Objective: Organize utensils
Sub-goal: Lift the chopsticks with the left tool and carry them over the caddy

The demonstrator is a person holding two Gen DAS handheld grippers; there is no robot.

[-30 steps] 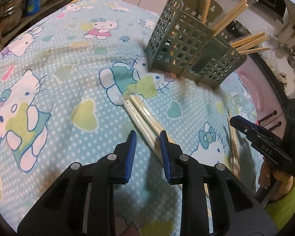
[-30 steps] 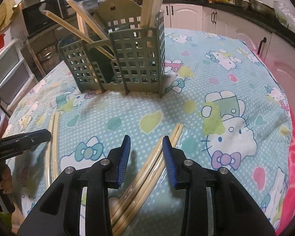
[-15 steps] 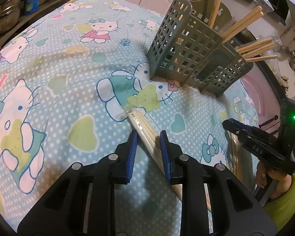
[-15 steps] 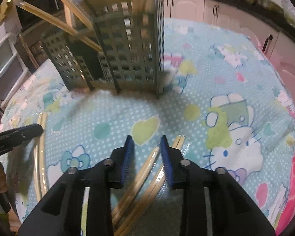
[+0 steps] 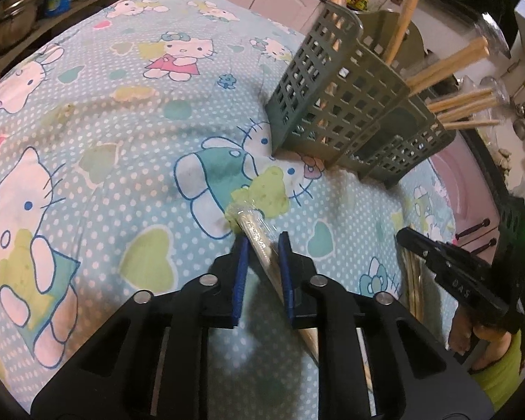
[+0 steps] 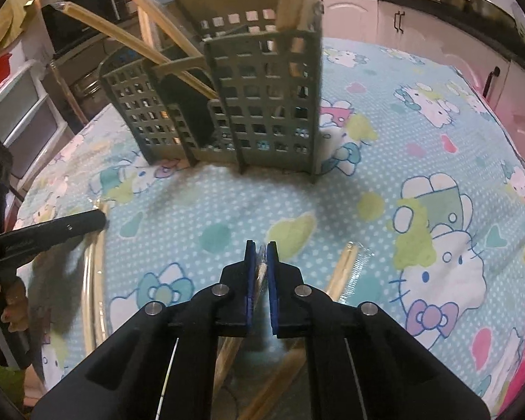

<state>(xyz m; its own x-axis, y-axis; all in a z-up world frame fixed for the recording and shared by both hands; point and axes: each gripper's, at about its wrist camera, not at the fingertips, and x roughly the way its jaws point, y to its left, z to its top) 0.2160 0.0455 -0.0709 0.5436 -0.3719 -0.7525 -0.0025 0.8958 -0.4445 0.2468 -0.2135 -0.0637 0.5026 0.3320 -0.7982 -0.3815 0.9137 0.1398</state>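
Between the blue pads of my left hand-held gripper (image 5: 261, 245) lies a wrapped pair of chopsticks (image 5: 253, 229), its tip poking out ahead over the cloth (image 5: 129, 133); the pads sit close at either side, and I judge them grasping it, though a thin gap may remain on one side. I hold it near the tip so the long end can swing up toward the rack (image 5: 346, 112). My right hand-held gripper (image 6: 261, 262) is clenched on a second pair (image 6: 260, 273), the wrapper glinting between the pads. A third pair (image 6: 343, 273) lies just beside it on the surface, and more lie near the cloth's edge (image 6: 94, 280). The rack stands ahead, upright, with several pairs already leaning out of its compartments, so these two belong there next, I judge.
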